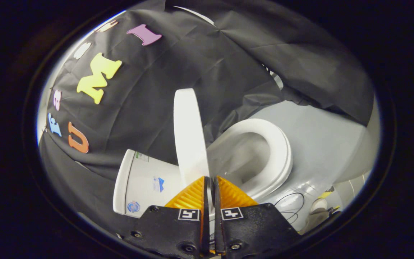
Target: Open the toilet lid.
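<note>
The tongs [210,180] are pinched narrow on the near edge of the toilet lid [189,133], both fingers pressing it, and the lid stands raised almost upright between the tank [140,183] and the open seat [275,158]. To finish well, I judge the lid should be eased back in its hinge arc until it leans on the tank. Let go only once it rests there, so it cannot drop forward onto the seat.

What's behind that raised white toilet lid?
Behind the raised white toilet lid stands the white toilet tank, and beyond it the black cloth wall. The lid covers the tank's side nearest the bowl. The gripper has its jaws shut on the lid's edge.
</note>
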`<state>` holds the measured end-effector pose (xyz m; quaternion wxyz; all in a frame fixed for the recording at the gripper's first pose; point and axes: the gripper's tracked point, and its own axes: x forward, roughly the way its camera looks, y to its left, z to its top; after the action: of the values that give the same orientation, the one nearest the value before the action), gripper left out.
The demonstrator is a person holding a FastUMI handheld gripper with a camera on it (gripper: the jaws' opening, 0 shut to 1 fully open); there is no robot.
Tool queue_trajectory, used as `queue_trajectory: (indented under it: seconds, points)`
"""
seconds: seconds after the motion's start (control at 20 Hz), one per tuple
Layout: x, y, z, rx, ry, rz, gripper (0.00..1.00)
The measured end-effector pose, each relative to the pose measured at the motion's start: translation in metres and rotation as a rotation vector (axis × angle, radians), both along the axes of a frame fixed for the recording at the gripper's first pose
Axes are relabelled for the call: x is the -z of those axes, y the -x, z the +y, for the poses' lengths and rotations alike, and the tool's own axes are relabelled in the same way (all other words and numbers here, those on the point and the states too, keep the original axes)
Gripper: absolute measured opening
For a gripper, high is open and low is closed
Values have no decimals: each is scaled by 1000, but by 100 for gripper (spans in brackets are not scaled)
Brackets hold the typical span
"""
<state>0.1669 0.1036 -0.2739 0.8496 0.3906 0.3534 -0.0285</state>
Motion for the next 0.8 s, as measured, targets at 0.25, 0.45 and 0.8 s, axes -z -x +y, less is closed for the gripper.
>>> queue_trajectory:
  seconds: [0.25,0.45,0.8]
  points:
    - [-9,-3,8,-11,22,-2,9]
    - [-18,-4,18,-32,47,-6,9]
    - [-30,-5,32,-43,73,-18,9]
